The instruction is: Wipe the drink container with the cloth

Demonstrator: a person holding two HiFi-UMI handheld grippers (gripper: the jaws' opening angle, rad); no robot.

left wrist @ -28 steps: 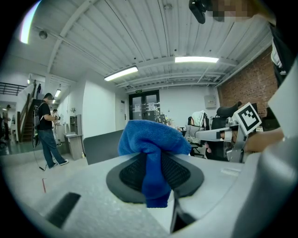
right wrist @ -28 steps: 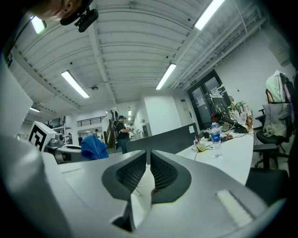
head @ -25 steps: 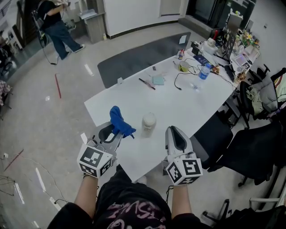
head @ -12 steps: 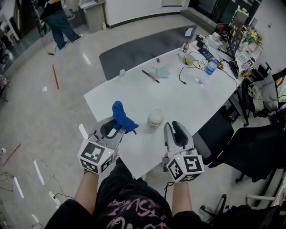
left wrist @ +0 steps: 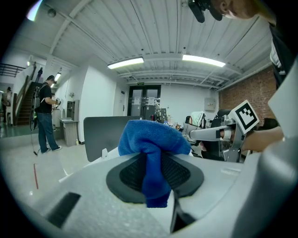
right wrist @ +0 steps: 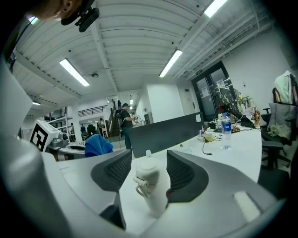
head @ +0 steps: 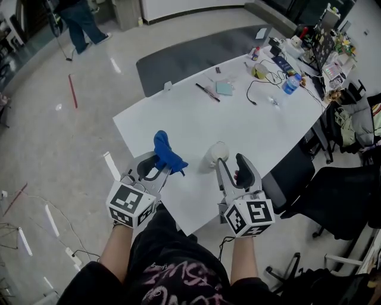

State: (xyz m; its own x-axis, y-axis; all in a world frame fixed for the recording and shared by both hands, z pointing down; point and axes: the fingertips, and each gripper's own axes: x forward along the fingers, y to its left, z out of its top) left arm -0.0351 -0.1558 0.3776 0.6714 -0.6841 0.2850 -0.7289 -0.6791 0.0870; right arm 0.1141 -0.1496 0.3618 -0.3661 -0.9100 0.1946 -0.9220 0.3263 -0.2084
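Observation:
A small white drink container (head: 216, 153) (right wrist: 150, 186) stands upright near the front edge of the white table (head: 196, 119). My right gripper (head: 231, 162) (right wrist: 147, 168) has reached it. Its jaws are opening and stand on either side of the container, with a gap on the left side. My left gripper (head: 156, 170) (left wrist: 156, 174) is shut on a blue cloth (head: 166, 156) (left wrist: 151, 144), which bunches up above the pads. It hovers over the table's front left corner, left of the container. The cloth (right wrist: 98, 145) also shows in the right gripper view.
At the table's far end lie a water bottle (head: 290, 84) (right wrist: 225, 130), cables, a pen and a teal pad (head: 224, 88). A dark partition (head: 196, 56) stands behind the table. Black chairs (head: 333, 196) crowd the right side. A person (head: 77, 18) stands far off at the left.
My right gripper has moved forward to the container and its jaws have spread around it. The left gripper still holds the cloth in much the same place.

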